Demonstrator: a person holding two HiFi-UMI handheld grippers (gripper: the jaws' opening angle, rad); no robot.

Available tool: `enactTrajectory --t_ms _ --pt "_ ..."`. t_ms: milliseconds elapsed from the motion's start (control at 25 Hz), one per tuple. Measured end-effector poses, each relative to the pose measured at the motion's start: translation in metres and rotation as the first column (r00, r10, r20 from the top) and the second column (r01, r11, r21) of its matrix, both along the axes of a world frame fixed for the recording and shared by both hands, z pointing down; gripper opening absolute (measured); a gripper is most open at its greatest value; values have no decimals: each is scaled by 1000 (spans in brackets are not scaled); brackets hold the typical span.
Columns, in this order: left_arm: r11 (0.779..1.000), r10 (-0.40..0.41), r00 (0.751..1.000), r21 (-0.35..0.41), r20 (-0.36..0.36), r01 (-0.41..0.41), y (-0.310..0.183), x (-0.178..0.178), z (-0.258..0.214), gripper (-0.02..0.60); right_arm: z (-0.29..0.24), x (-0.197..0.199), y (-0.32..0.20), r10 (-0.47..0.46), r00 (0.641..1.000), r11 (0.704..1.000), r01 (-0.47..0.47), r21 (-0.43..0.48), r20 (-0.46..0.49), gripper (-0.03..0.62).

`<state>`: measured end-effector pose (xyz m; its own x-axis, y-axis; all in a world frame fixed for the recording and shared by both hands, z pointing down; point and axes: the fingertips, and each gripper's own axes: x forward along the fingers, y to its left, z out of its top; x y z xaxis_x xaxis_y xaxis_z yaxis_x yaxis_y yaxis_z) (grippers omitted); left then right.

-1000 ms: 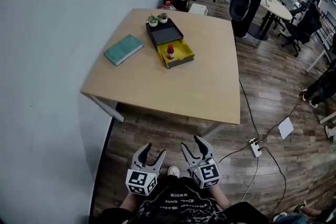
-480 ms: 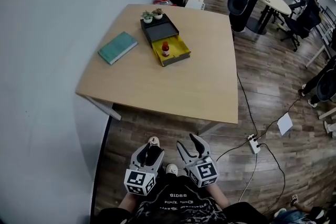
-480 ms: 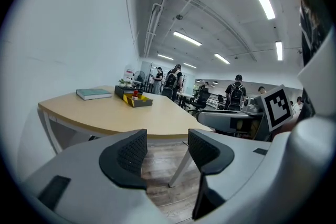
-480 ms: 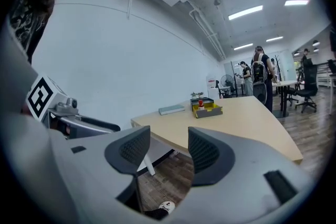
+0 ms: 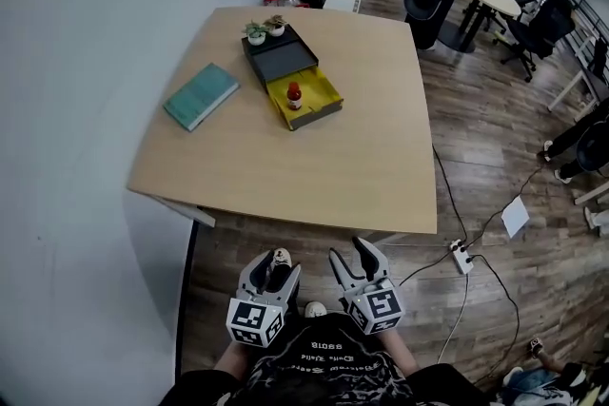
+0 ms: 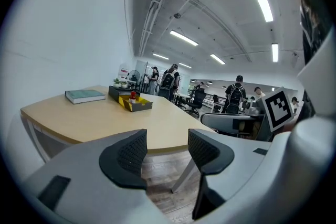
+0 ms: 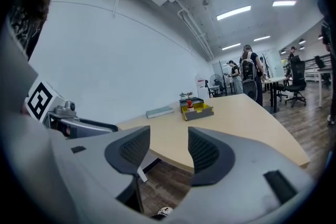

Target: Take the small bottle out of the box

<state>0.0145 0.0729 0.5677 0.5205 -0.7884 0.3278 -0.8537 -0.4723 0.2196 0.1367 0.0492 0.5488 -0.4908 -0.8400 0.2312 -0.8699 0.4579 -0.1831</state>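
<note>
Table (image 5: 314, 166) drew nearer; only head view shows box (image 5: 322, 96) floor around bottle (image 5: 294, 93).

small bottle (image 5: 294, 94) label unreadable, person (image 5: 324, 374) cut off

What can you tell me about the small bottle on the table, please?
The small bottle is red with a paler part, but it is too small to show finer detail. It stands upright inside the open yellow box, toward the end nearest the dark case behind it, resting on the box's floor. Nothing else touches it.
</note>
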Motion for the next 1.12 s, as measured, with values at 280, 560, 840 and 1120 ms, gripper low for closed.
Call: enactTrajectory --t_ms 280,560,840,1120 --pt "999 -2 1000 45 -1 2 -83 -30 -12 250 -8 -20 -70 38 999 999 -37 34 -36 233" --pt "997 4 1000 75 -14 -3 -153 -61 -22 250 -17 -34 -130 97 994 994 -94 57 -56 233" --pt "997 28 1000 76 -14 -27 -207 -90 -19 250 -14 -52 -178 140 989 989 -137 49 -49 233" --pt "996 1 1000 85 -28 2 -244 -114 -20 250 -13 -65 -210 153 987 987 -151 47 -48 233"
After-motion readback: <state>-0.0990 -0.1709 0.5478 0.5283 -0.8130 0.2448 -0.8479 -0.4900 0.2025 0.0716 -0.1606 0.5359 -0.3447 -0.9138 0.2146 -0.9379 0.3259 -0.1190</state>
